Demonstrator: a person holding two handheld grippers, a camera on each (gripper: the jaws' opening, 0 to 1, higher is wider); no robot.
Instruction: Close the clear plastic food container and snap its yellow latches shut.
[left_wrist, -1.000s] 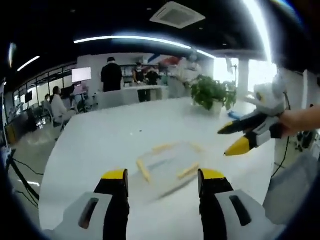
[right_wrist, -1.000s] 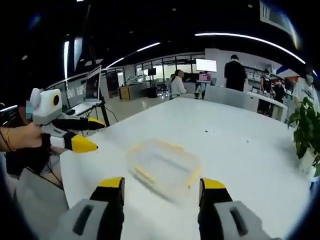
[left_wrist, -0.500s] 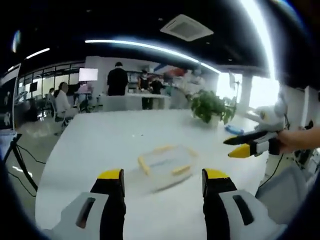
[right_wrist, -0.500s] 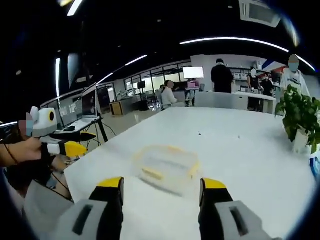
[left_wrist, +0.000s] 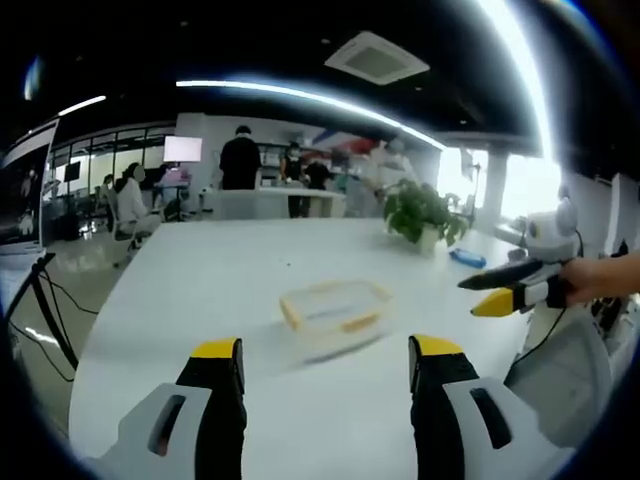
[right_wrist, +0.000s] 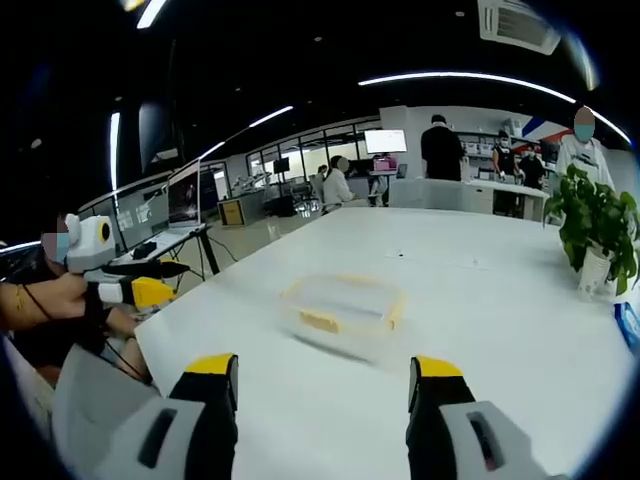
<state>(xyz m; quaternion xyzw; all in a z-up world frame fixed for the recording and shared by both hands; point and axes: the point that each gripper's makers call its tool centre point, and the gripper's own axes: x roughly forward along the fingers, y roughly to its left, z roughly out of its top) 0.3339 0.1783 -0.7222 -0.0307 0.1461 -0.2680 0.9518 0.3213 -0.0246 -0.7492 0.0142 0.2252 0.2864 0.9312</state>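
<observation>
Fingers (left_wrist: 325, 385) apart, short of container (left_wrist: 333, 306)

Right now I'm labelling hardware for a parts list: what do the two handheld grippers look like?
Both match: the left gripper and right gripper have two black jaws with yellow tips on grey bodies with dark slots. From the side, the left gripper shows a white housing; a bracelet sits on the wrist behind it.

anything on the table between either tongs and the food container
Nothing visible. Bare white table lies between the left tongs and the container, and between the right tongs and it. The potted plant stands beyond, off to the side.
</observation>
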